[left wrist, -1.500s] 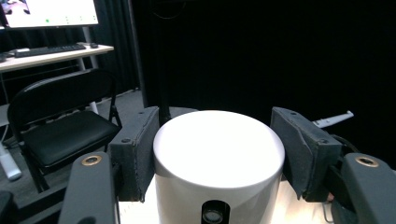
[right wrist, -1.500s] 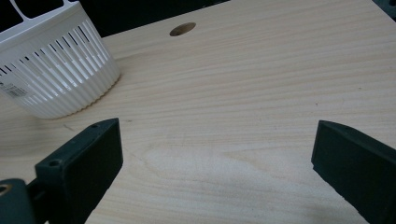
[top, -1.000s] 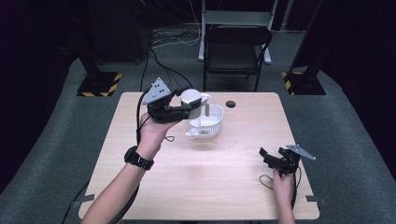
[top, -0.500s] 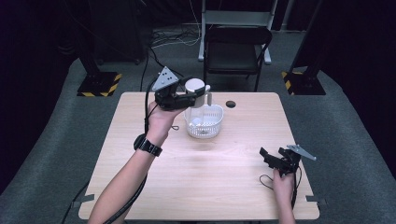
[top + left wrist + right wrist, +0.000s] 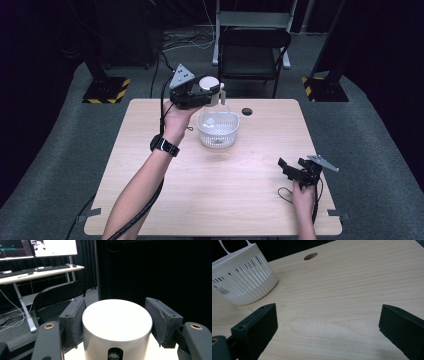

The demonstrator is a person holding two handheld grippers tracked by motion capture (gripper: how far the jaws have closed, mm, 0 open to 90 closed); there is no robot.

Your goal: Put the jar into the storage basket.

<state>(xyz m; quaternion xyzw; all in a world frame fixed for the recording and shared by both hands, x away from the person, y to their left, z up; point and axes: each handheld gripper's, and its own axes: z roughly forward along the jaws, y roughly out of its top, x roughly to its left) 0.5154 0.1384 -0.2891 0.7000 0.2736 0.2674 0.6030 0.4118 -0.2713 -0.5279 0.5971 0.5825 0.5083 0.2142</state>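
My left gripper is raised above the far left rim of a white slotted basket and is shut on a white cylinder. In the left gripper view the cylinder stands upright with its flat top up, between the two grey pads. The basket stands on the table's far middle, with an upright handle and a pale item inside. The basket also appears at the upper left of the right gripper view. My right gripper rests low at the table's right front, open, with only bare wood between its jaws.
A dark round hole is in the tabletop right of the basket. A black chair stands behind the table's far edge. A desk with monitors stands beyond it. Light wood table spreads wide in front.
My left gripper has risen with the white cylinder, from beside the basket's rim up and toward the far edge. The right gripper has stayed put.
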